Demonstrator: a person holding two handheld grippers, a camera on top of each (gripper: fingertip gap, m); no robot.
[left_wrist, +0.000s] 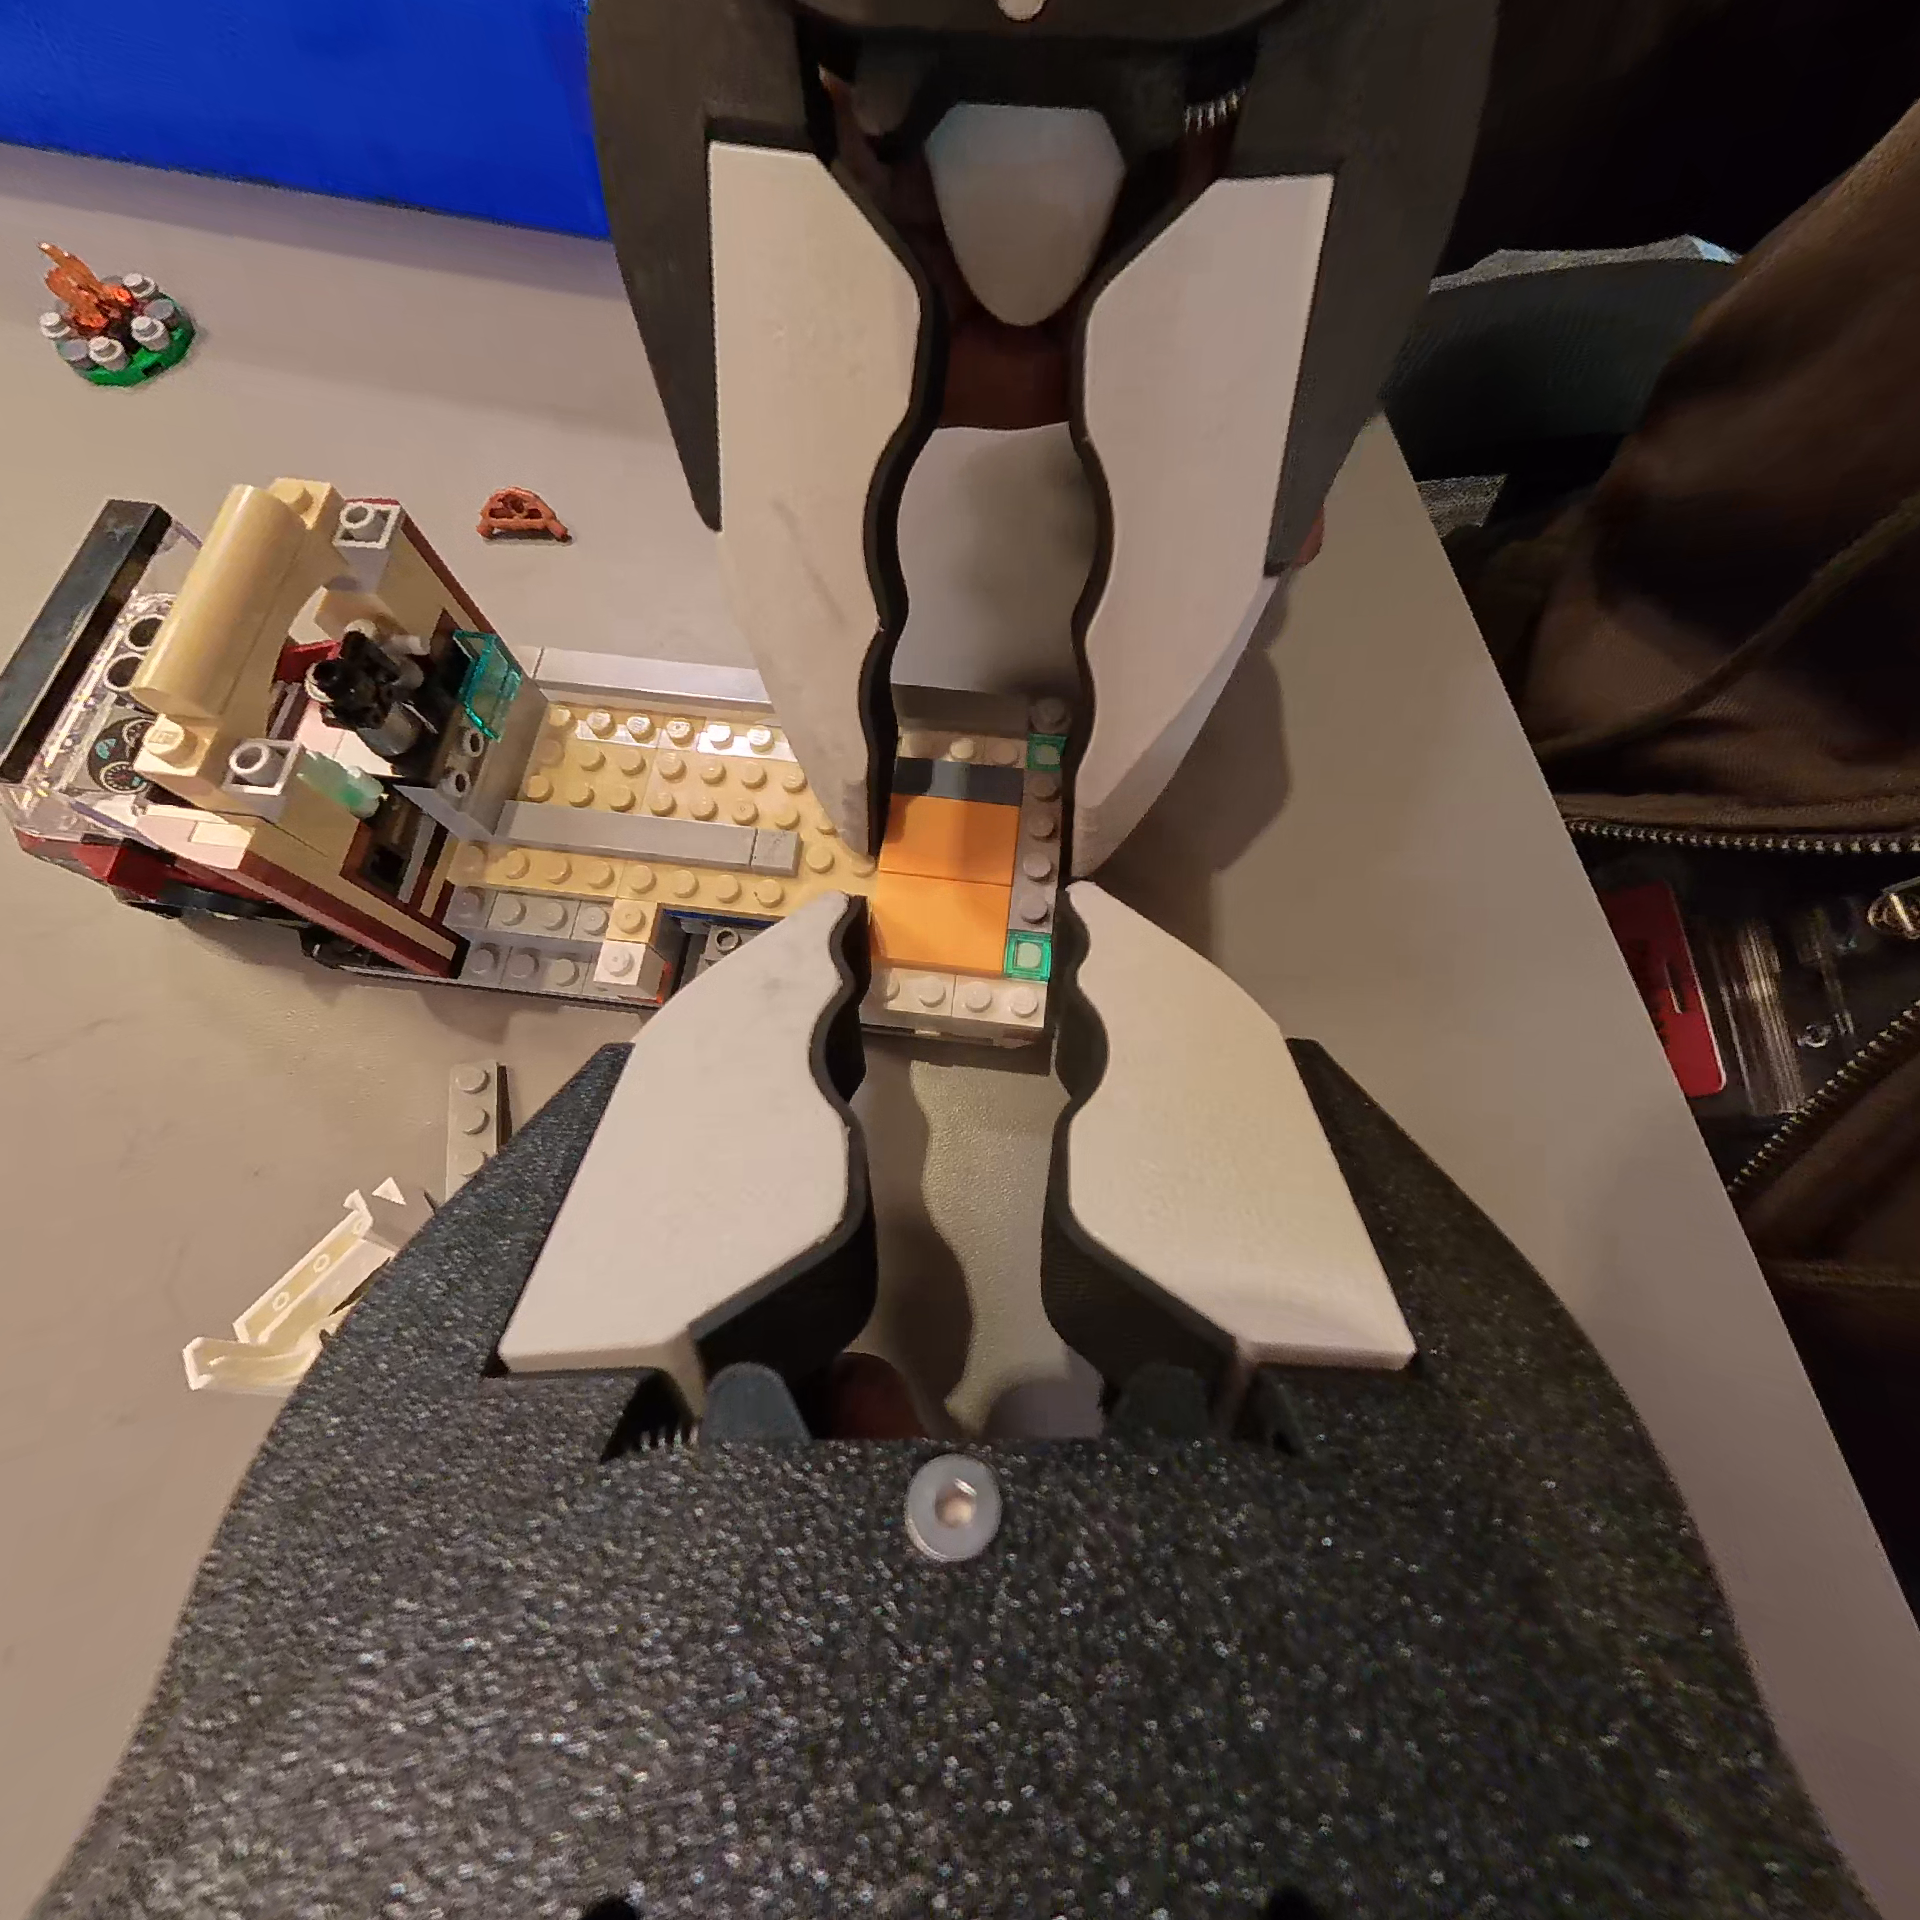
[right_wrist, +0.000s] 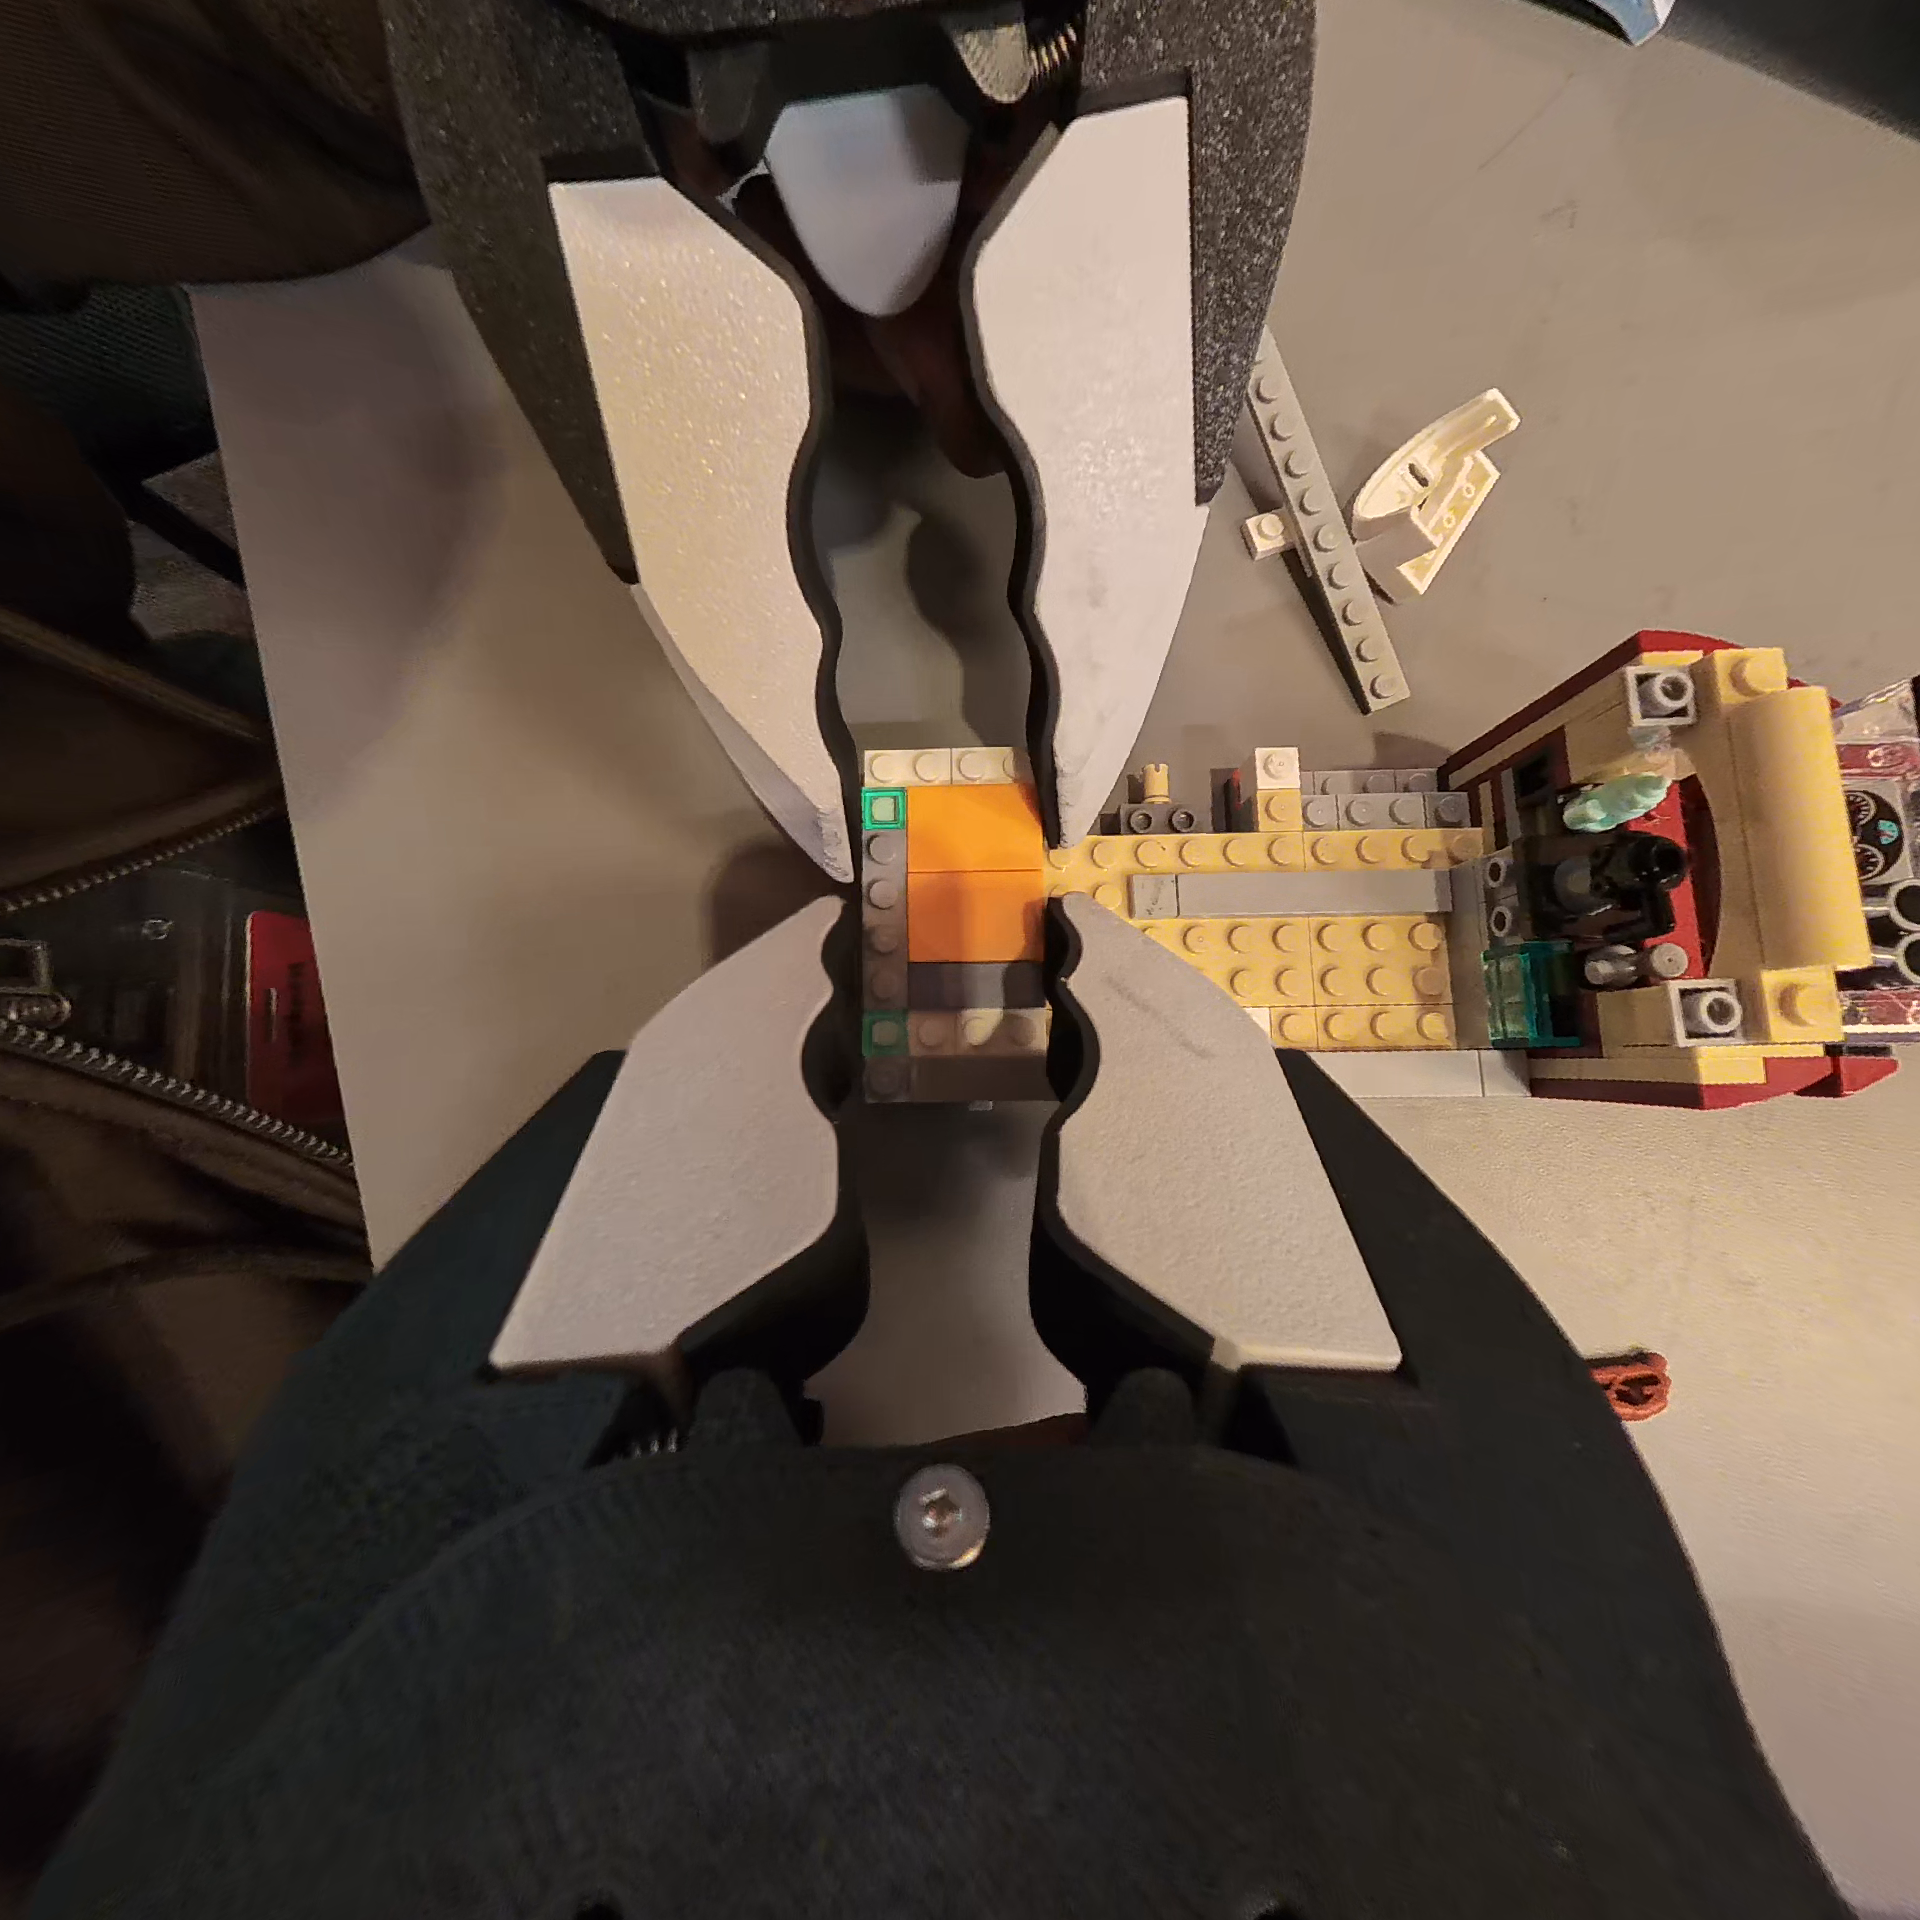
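both grippers, left and right, have their jaws clamped on the orange-tiled end of the brick vehicle, cab at 9 o'clock, loose plates lying on the desk.

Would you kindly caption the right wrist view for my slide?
Two grippers meet tip to tip over the orange-tiled end of a brick vehicle.

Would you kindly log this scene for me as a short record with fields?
Surface: grey table
Main object: brick vehicle model with an orange-tiled end
Left tongs: closed on the sides of the orange-tiled end
Right tongs: closed on the same end, facing the left tongs
Loose pieces: long grey plate, cream part, small campfire build
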